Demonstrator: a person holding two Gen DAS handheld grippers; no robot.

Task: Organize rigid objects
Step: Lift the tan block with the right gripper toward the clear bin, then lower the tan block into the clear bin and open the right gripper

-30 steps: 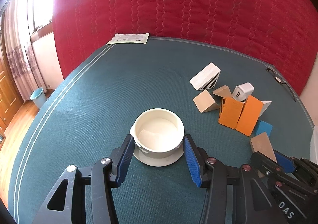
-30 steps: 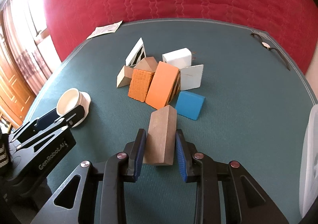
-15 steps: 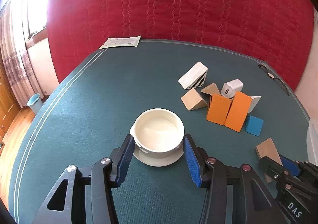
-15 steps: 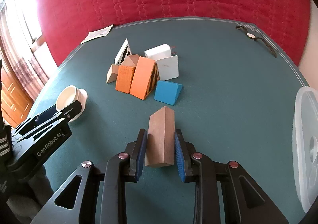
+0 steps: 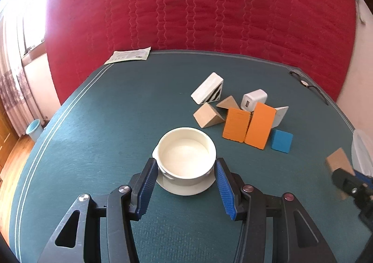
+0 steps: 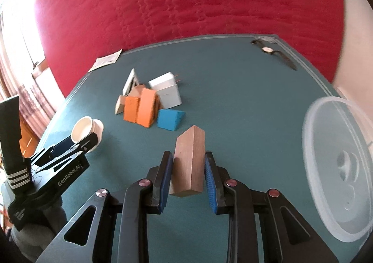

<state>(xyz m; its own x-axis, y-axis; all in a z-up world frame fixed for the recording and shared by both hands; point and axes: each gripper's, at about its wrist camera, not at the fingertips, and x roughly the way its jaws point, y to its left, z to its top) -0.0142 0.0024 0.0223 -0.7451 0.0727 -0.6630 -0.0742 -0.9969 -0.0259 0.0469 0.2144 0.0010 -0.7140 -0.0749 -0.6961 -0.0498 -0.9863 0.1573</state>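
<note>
- Between the right gripper's (image 6: 188, 169) blue pads sits a tan wooden wedge block (image 6: 189, 161), pinched on its two long sides with the ridge pointing forward. Looks carried clear of the teal felt table (image 6: 244, 104), probably so it can be lowered into something.
- Off to that gripper's right is a clear round plastic container (image 6: 338, 169), my guess for the drop spot.
- Ahead and left of it is the leftover pile: orange blocks (image 6: 139, 109), blue wedge (image 6: 170, 119), white charger (image 6: 163, 82).
- The left gripper (image 5: 185, 169) is spread wide around a cream ceramic bowl on its saucer (image 5: 186, 158). Pads sit just beside the bowl's sides; can't tell if they're touching. Seems like it's steadying or about to grab.
</note>
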